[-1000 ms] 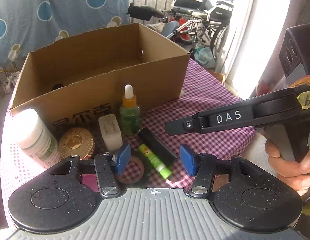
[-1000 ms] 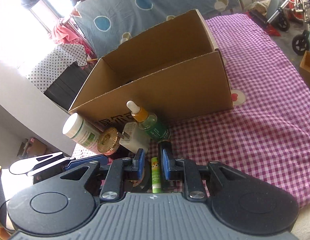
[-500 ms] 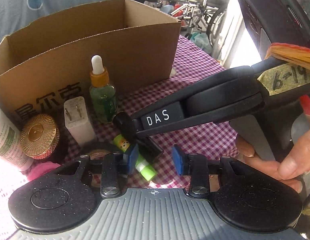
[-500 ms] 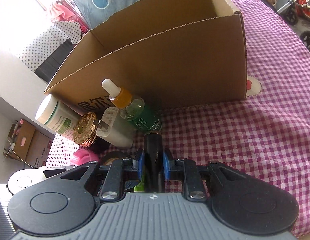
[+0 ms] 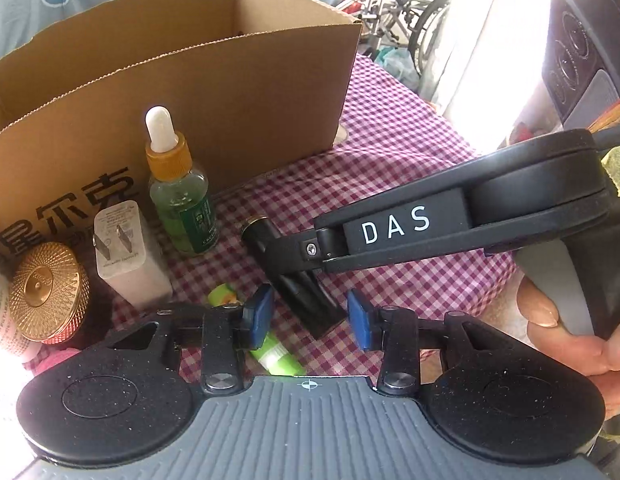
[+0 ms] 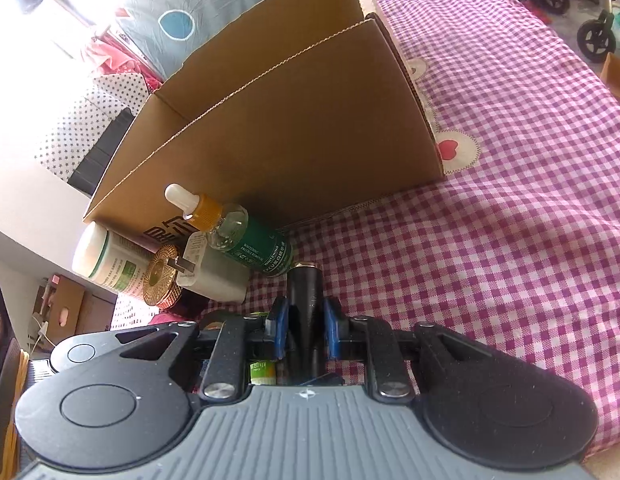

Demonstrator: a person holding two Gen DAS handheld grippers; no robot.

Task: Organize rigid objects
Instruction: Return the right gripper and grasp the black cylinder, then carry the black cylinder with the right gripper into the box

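- A pink-and-white checked cloth [image 6: 510, 240] is spread over the table and fills the right half of the right wrist view.
- An open cardboard box [image 5: 213, 80] is seen across the upper left of the left wrist view, standing on the cloth with printed characters on its near wall.
- The right gripper [image 6: 303, 330] sits at the bottom centre of its own view; its jaws are closed on a black tube [image 6: 305, 300], which points away toward the box. In the left wrist view the same gripper reaches in from the right edge, marked "DAS".
- The left gripper [image 5: 307, 318] is held at the bottom centre of its view, its jaws apart and holding nothing, with the near end of the black tube showing between them.
- A white bottle [image 6: 105, 264] with a green label is seen at the left, near the box.
- A green dropper bottle [image 5: 177, 196] with an orange collar stands upright just in front of the box.
- A white charger plug [image 5: 127, 256] stands just left of the dropper bottle.
- A gold-lidded jar [image 5: 45, 292] is placed left of the plug.
- A green lip balm stick [image 5: 275, 354] lies on the cloth, partly hidden by the left gripper's left finger.
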